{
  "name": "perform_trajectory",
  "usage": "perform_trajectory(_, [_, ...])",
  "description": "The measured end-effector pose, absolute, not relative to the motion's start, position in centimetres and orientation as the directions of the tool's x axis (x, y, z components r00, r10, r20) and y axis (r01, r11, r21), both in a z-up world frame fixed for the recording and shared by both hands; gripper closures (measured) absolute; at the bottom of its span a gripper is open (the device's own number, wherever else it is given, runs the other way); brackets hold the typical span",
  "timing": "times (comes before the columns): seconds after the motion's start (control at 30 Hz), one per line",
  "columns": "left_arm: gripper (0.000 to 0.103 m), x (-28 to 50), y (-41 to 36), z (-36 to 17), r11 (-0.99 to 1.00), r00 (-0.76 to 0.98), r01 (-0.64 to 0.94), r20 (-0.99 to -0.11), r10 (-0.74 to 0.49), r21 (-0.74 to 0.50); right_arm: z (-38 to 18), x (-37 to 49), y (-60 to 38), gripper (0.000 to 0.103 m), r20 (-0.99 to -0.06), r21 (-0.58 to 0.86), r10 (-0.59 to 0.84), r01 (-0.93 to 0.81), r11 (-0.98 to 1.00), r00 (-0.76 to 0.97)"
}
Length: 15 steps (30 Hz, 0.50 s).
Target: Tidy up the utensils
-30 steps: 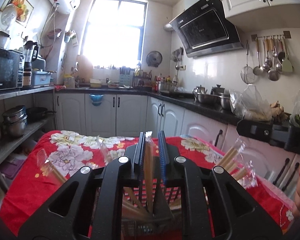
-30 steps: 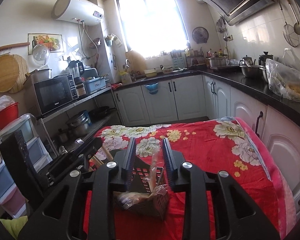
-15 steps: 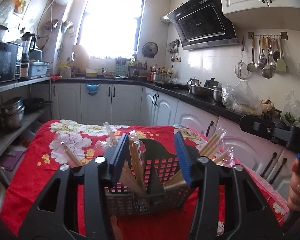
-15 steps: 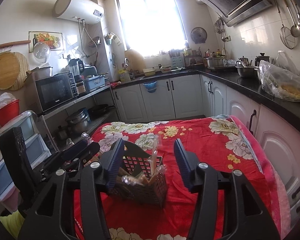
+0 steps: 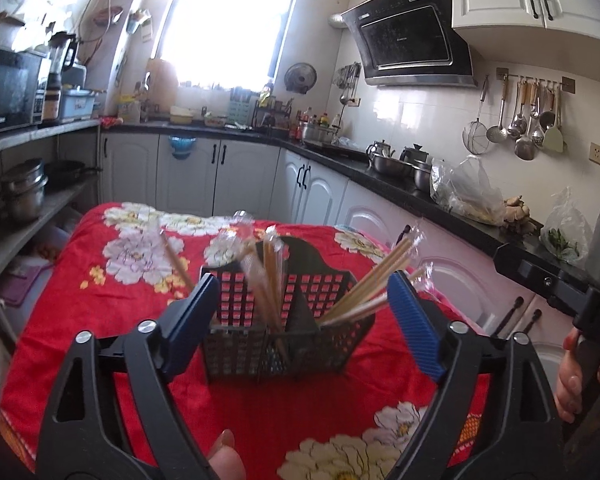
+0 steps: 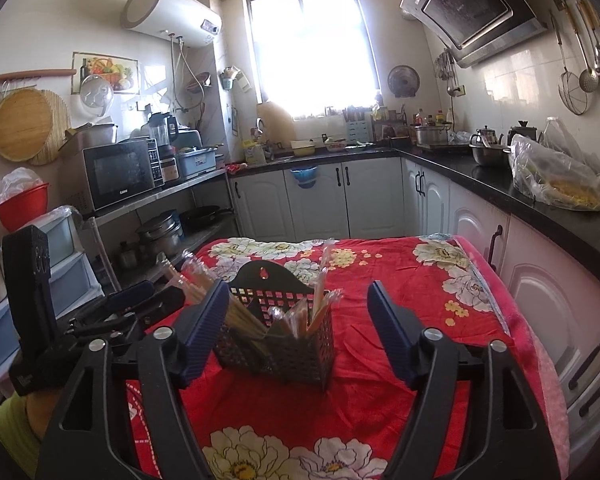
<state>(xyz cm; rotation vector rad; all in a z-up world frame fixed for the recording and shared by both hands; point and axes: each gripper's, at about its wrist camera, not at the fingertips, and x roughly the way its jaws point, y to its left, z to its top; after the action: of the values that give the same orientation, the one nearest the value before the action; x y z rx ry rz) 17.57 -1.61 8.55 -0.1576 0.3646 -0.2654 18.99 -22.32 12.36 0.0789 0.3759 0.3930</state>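
Observation:
A black perforated utensil basket (image 5: 284, 332) (image 6: 284, 344) stands on the red flowered tablecloth (image 5: 112, 280). Several wrapped chopstick pairs (image 5: 268, 276) (image 6: 320, 304) stick up out of its compartments, some leaning right (image 5: 376, 280). My left gripper (image 5: 300, 308) sits just in front of the basket, jaws opening wide, nothing pressed between the blue pads. My right gripper (image 6: 296, 316) is also drawn back from the basket with its jaws opening, empty. The left gripper's body (image 6: 112, 312) shows at the left of the right wrist view.
White cabinets and a black counter (image 6: 500, 188) run along the right of the table (image 6: 480, 276). A shelf with a microwave (image 6: 120, 172) and pots stands at the left. A person's fingers (image 5: 572, 380) hold the right gripper's handle at the right edge.
Both grippers let go of the wrapped chopsticks in the basket, opened wide and pulled back toward me. The chopsticks now stand loose in the compartments.

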Motion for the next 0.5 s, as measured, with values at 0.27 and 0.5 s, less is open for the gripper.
perform_trajectory(0.27, [0.011,14.8,-0.5,7.3,0.946,0.874,0.213,-0.385,-0.296,-0.244,10.5,16.8,-21.8,0.018,-0.351,0.123,0.388,-0.369,0.921,0.852])
perform_trajectory(0.5, [0.011,12.7,0.1,5.7,0.952,0.866,0.188,-0.416,-0.277,-0.243,8.6,15.0,-21.0,0.012,-0.371,0.095,0.392,-0.386,0.918,0.842])
